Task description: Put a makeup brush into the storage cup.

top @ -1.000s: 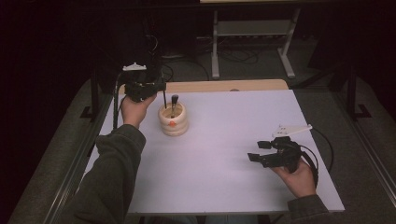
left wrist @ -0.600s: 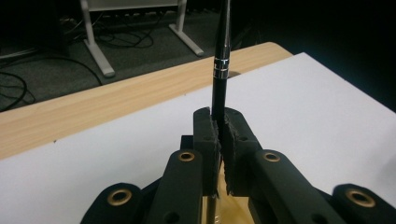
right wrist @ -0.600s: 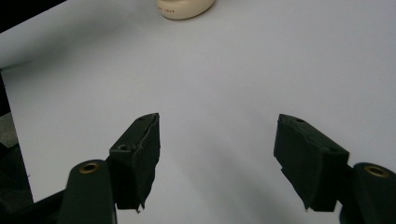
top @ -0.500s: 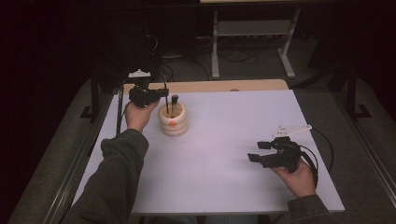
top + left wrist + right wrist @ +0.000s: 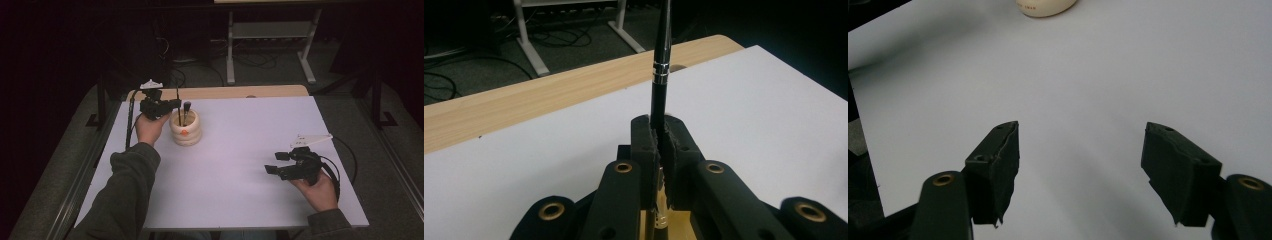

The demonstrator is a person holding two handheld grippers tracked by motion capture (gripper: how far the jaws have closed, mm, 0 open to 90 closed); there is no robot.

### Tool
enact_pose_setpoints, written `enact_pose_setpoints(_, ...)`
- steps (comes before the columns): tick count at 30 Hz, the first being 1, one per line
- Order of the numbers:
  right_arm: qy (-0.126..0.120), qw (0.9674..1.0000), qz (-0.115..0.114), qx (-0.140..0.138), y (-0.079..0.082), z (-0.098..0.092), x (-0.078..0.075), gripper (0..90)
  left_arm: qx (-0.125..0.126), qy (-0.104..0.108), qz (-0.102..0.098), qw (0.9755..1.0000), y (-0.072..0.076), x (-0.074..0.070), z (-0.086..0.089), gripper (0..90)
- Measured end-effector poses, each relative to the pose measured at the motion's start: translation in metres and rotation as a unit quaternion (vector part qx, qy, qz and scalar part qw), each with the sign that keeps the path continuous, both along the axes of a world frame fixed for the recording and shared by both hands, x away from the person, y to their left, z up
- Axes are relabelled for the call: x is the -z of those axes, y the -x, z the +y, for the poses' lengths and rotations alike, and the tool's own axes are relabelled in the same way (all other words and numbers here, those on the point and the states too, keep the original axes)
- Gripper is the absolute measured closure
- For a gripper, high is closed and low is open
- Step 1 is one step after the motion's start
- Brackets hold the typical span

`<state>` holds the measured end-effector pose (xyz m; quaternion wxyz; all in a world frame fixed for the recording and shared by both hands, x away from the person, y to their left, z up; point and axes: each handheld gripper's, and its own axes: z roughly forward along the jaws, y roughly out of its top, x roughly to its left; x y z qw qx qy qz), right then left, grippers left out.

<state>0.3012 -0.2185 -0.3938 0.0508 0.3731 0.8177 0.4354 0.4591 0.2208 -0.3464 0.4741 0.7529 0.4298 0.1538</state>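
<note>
Left gripper (image 5: 172,104) pinches 1 slim black brush (image 5: 660,70) upright, its lower end dipping into the cream holder (image 5: 185,130) just beside the jaws, where 1 more brush (image 5: 186,108) stands. Well apart, right gripper (image 5: 274,163) hovers spread, empty, over the white table (image 5: 240,165).

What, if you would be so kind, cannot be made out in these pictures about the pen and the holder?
- Pen: its top is cut off by the upper edge of the left gripper view; the left claw, shut on it, hides the lower part.
- Holder: its inside is too small and dark in the high view; the right gripper view's top edge crops it.
- Orange mark on the holder: too small to read.
</note>
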Motion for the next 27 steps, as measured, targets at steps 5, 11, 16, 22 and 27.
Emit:
enact_pose_setpoints(5, 0.004, 1.0, -0.002, -0.003, 0.0, 0.0, 0.001, 30.5, -0.002, -0.002, -0.002, 1.0, 0.002, 0.004, 0.0, 84.6)
enact_pose_setpoints(11, 0.005, 1.0, 0.001, -0.002, 0.0, 0.001, 0.001, 30.5, -0.002, -0.006, -0.001, 1.0, 0.004, 0.008, 0.001, 83.1)
enact_pose_setpoints(16, 0.006, 1.0, 0.002, -0.003, 0.0, 0.002, 0.001, 30.5, 0.0, -0.011, -0.004, 0.9999, 0.005, 0.007, 0.002, 78.7)
enact_pose_setpoints(22, 0.006, 1.0, 0.001, -0.002, 0.0, 0.001, 0.001, 30.5, -0.002, -0.015, -0.003, 0.9999, 0.008, 0.004, 0.004, 74.0)
enact_pose_setpoints(27, 0.008, 1.0, 0.003, -0.001, 0.0, 0.001, 0.001, 30.4, 0.002, -0.023, -0.005, 0.9997, 0.012, 0.003, 0.005, 69.3)
